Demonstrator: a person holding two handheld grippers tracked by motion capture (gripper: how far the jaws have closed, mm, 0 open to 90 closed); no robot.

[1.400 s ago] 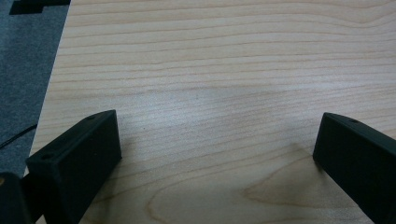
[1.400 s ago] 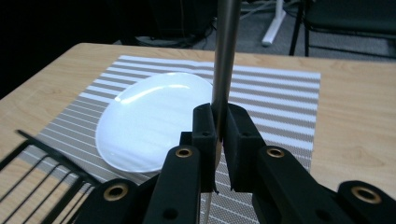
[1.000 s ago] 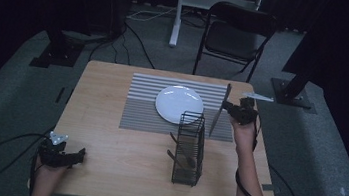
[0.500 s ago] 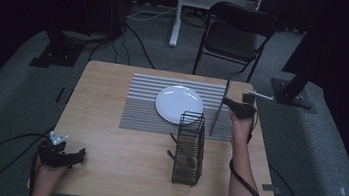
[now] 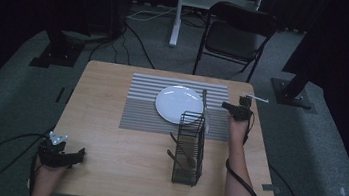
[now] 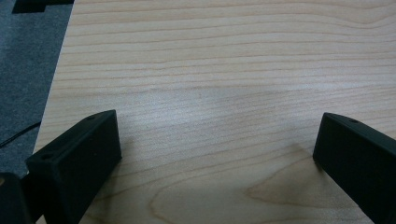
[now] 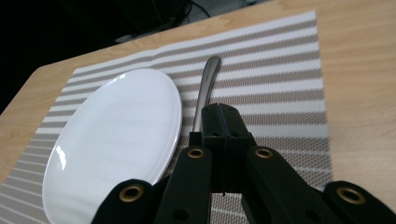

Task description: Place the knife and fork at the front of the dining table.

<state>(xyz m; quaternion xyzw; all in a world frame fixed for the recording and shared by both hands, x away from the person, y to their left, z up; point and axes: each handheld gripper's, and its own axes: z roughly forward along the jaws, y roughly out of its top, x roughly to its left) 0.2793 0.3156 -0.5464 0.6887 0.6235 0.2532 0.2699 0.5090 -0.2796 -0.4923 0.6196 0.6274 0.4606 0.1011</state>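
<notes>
My right gripper is shut on a long silver piece of cutlery, probably a knife. It holds the cutlery over the striped placemat, just right of the white plate. One end of the cutlery points away past the jaws; the other end reaches toward the black wire caddy. My left gripper rests open at the table's near left corner, with only bare wood between its jaws.
The caddy holds a few dark-handled utensils. The wooden table stands on grey carpet. A black folding chair and stand bases are behind the far edge. Cables trail from both grippers.
My right gripper has carried the cutlery leftward, from near the table's right edge to beside the plate. The left gripper has not moved.
</notes>
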